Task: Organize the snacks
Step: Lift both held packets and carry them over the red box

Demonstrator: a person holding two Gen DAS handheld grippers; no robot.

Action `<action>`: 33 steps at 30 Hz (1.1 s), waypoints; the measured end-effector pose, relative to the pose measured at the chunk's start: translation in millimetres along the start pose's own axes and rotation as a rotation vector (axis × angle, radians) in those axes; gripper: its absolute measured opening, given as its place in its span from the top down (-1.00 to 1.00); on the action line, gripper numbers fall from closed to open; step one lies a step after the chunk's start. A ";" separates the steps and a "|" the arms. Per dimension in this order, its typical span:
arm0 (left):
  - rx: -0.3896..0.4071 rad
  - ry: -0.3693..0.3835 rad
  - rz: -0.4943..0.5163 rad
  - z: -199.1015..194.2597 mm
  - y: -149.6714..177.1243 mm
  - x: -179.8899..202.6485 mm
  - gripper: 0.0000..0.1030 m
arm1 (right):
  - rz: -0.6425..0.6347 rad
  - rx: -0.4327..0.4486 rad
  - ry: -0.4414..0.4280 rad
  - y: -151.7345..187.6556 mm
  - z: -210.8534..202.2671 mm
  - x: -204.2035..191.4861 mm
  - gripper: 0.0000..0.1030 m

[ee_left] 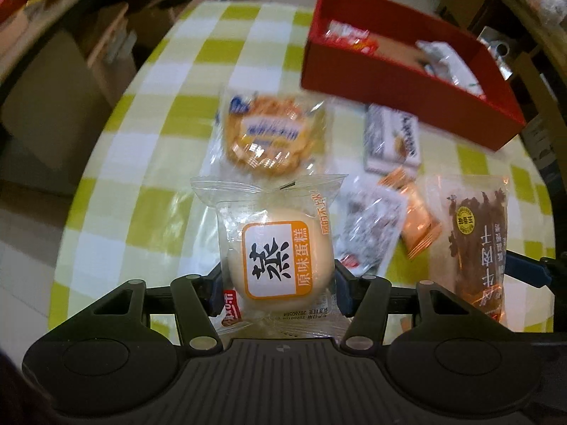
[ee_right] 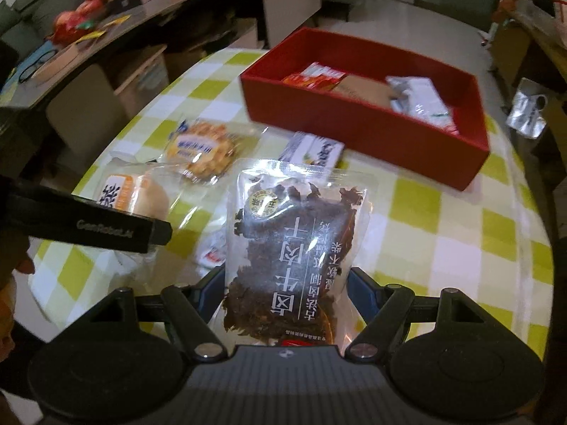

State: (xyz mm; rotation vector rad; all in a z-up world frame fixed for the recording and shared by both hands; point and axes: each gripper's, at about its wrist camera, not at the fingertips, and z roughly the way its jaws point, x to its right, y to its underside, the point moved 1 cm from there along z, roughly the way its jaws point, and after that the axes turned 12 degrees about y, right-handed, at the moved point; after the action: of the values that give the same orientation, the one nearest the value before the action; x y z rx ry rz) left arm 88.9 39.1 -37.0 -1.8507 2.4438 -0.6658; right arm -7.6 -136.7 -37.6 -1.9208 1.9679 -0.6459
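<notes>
My left gripper (ee_left: 280,278) is shut on a clear-wrapped steamed cake (ee_left: 273,248) with an orange-framed label, its pads pressing both sides of the bun. The cake (ee_right: 141,191) also shows at the left of the right wrist view, behind one black finger (ee_right: 106,228) of the left gripper. My right gripper (ee_right: 287,283) is shut on a clear bag of dark jerky (ee_right: 297,233), gripped near its bottom edge. That jerky bag (ee_left: 475,233) appears at the right of the left wrist view. Behind both stands a red box (ee_left: 389,71) (ee_right: 354,124) holding several packets.
On the green-and-white checked tablecloth (ee_left: 141,177) lie a waffle pack (ee_left: 265,134) (ee_right: 205,148), a white-and-blue pack (ee_left: 393,138) (ee_right: 315,150), a small orange packet (ee_left: 418,226) and a clear speckled packet (ee_left: 368,226). The table edge curves away at the left, with shelves and boxes beyond.
</notes>
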 end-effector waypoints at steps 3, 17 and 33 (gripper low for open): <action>0.026 -0.014 0.030 -1.7 -8.1 13.0 -0.25 | 0.017 0.011 0.017 -7.0 -0.9 10.8 -0.62; 0.107 -0.076 0.121 5.2 -47.3 53.8 -0.25 | 0.046 0.079 0.083 -47.2 1.2 50.8 -0.63; 0.174 -0.116 0.161 25.4 -108.2 81.7 -0.25 | 0.102 0.133 0.132 -105.9 24.7 90.7 -0.63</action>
State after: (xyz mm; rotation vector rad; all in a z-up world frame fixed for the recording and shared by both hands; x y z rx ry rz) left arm 169.9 -67.5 -3.9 -1.5660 2.3464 -0.7147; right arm 91.2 -229.1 4.6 -1.7280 2.0298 -0.8719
